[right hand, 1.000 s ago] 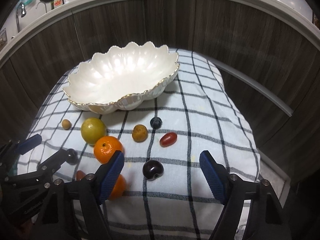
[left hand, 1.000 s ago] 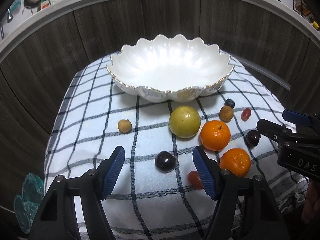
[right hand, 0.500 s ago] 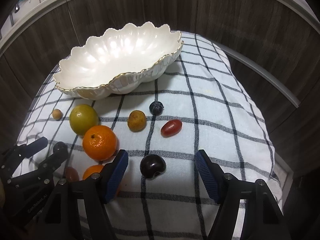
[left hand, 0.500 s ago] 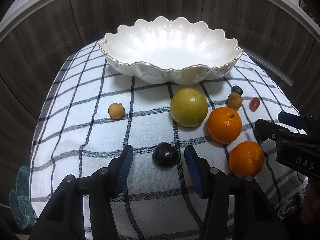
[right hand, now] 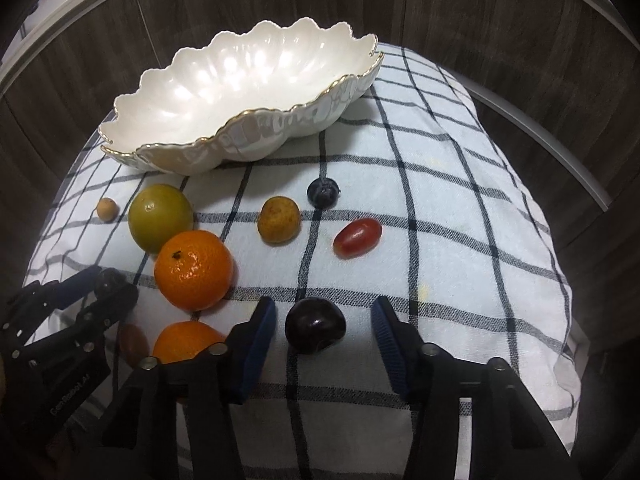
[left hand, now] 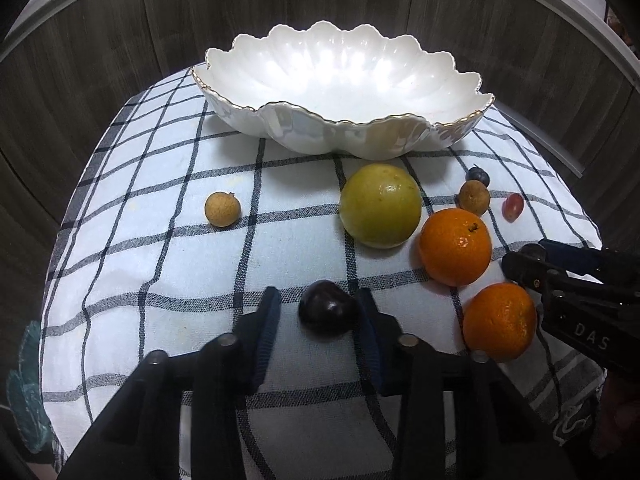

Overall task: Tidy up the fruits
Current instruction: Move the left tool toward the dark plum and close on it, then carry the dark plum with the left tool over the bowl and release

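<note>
Two dark plums lie on the checked cloth, one in front of each gripper. In the left wrist view my left gripper (left hand: 317,295) straddles one plum (left hand: 328,309). Its jaws are closing: the right pad is at the skin, and a gap remains at the left pad. In the right wrist view my right gripper (right hand: 324,303) brackets the other plum (right hand: 316,325). Its jaws are closing too, with gaps on both sides. The white scalloped bowl (left hand: 360,136) (right hand: 256,136) stands empty at the back.
A green-yellow fruit (left hand: 380,206), two oranges (left hand: 455,246) (left hand: 500,322), two small tan fruits (left hand: 222,209) (left hand: 474,198), a blueberry (right hand: 323,193) and a red grape (right hand: 357,237) lie on the cloth (left hand: 140,260). Dark wood panels (left hand: 80,60) curve close behind. The cloth drops off at its edges.
Both grippers have come down closer to their plums, and both pairs of jaws have narrowed around them. The fruits and the bowl have not moved.
</note>
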### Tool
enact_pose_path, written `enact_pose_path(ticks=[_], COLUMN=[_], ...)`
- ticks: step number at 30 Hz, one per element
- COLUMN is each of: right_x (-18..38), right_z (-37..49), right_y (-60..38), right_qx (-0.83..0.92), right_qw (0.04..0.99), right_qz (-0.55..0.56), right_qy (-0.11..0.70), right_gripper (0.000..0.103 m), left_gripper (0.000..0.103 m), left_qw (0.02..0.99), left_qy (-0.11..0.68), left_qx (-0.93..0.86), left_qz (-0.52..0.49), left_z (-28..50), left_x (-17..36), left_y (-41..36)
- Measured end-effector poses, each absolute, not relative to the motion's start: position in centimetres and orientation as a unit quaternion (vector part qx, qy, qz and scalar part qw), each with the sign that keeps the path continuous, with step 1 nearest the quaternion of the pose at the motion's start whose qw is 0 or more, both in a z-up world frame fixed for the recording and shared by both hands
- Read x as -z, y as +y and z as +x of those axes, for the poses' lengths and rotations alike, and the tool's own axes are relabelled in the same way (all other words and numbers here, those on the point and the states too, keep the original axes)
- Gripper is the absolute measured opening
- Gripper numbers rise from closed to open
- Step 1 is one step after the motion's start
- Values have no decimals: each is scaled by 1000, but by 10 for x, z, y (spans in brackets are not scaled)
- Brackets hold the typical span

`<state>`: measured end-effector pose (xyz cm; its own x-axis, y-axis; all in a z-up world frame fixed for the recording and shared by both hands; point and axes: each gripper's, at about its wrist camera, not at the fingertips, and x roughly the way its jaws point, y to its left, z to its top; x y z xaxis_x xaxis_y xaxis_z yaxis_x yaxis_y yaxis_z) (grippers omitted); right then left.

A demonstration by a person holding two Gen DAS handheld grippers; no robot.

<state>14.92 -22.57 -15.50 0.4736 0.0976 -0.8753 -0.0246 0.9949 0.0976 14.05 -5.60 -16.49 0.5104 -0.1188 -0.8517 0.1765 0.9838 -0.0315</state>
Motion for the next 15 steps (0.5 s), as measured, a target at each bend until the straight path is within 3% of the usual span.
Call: enact_pose_path(ticks=[8,15], right_x=[155,154], right_z=[148,147], right_y=[-226,-227], right_qx=[-44,-48], right_qw=[860,860], right_qz=[38,44], right_qy=[507,506], right_gripper=[30,30], left_gripper=[28,28], left_qw=[869,872], left_qy=[485,479], left_qx=[89,86], left_qz=[40,45], left_z=[138,135], left_x=[164,159], left_y=[-60,-60])
